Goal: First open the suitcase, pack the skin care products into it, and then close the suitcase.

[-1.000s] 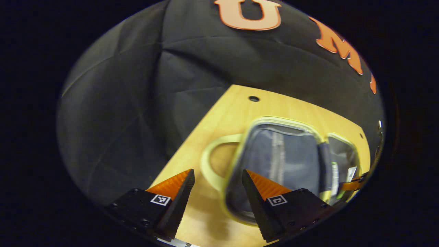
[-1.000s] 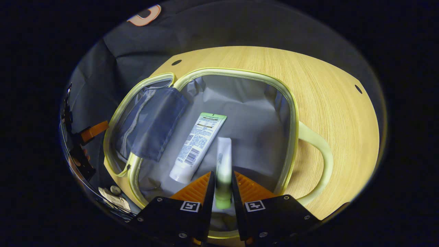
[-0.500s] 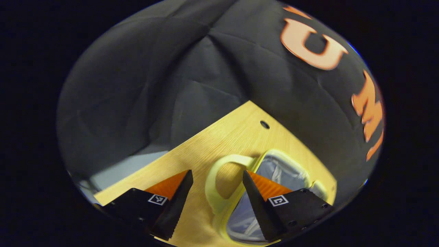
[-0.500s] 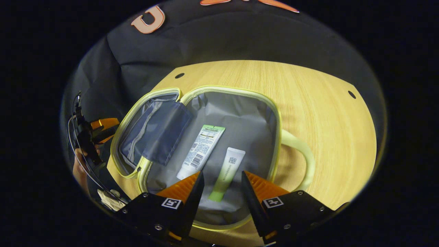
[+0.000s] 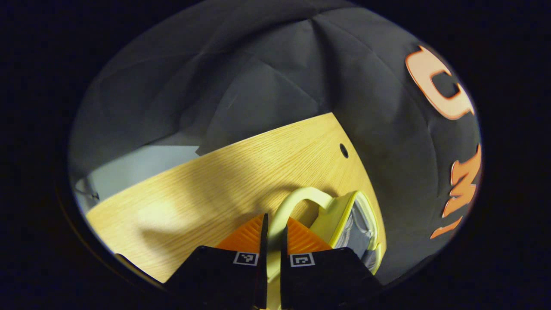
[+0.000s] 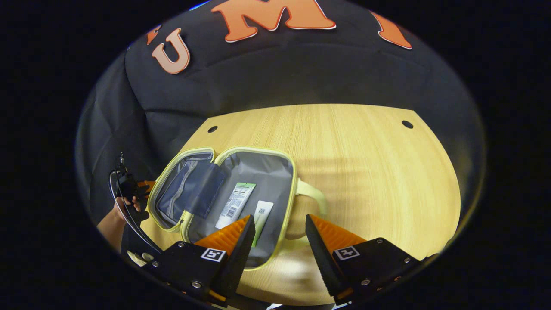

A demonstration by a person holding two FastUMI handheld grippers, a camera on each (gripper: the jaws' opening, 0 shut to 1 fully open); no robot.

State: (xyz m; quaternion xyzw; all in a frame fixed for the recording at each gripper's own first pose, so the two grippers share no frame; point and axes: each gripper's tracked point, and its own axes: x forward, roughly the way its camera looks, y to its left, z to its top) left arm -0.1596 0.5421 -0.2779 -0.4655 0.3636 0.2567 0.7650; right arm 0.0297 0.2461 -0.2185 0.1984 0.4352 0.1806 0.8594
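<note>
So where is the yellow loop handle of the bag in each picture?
Left gripper view: the pale yellow loop handle arches at bottom centre, pinched between the left tool.
Right gripper view: a pale yellow loop handle sticks out right of the open grey-lined case, just above the open right tool.
Shared landmark: the wooden tabletop with its small dark holes.
</note>
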